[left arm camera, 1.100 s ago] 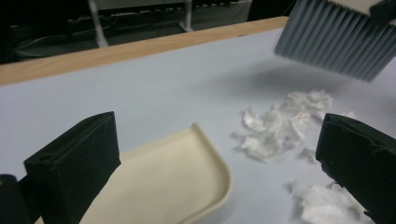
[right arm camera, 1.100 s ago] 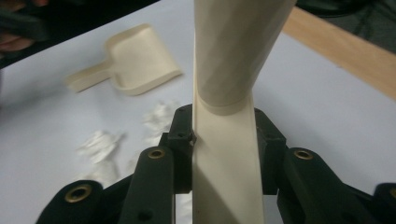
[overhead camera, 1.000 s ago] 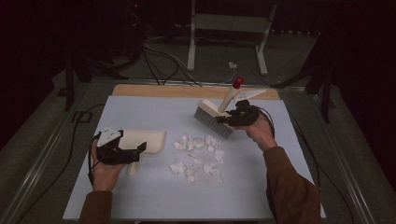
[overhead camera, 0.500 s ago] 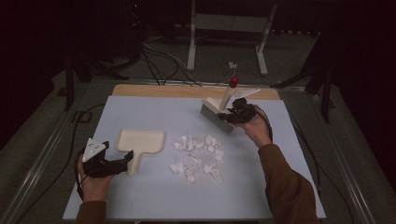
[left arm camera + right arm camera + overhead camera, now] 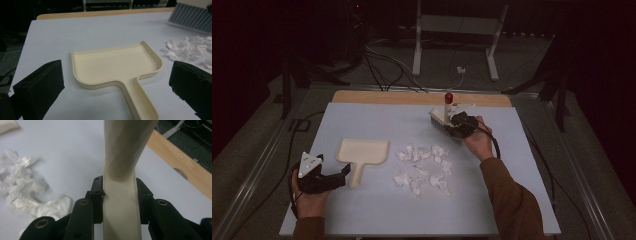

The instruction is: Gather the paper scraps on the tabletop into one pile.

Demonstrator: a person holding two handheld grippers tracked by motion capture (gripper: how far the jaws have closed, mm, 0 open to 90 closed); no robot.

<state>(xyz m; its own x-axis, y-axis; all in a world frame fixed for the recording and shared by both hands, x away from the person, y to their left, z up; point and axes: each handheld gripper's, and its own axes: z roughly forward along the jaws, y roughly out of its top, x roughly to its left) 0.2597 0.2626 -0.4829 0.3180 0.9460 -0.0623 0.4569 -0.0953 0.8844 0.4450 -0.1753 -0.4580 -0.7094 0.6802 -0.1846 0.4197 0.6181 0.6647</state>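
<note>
Since the earlier frames, both hands have shifted: the left gripper (image 5: 346,170) has drawn back toward the near left, off the dustpan (image 5: 362,152), and the right gripper (image 5: 451,125) has lowered the brush (image 5: 439,119) to the table (image 5: 377,120) at far right. Left jaws stand wide open and empty, with the dustpan's handle just ahead between them. Right jaws are clamped on the brush's cream handle (image 5: 121,207). Crumpled paper scraps (image 5: 424,167) lie mid-table, between dustpan and brush, just near of the bristles.
</note>
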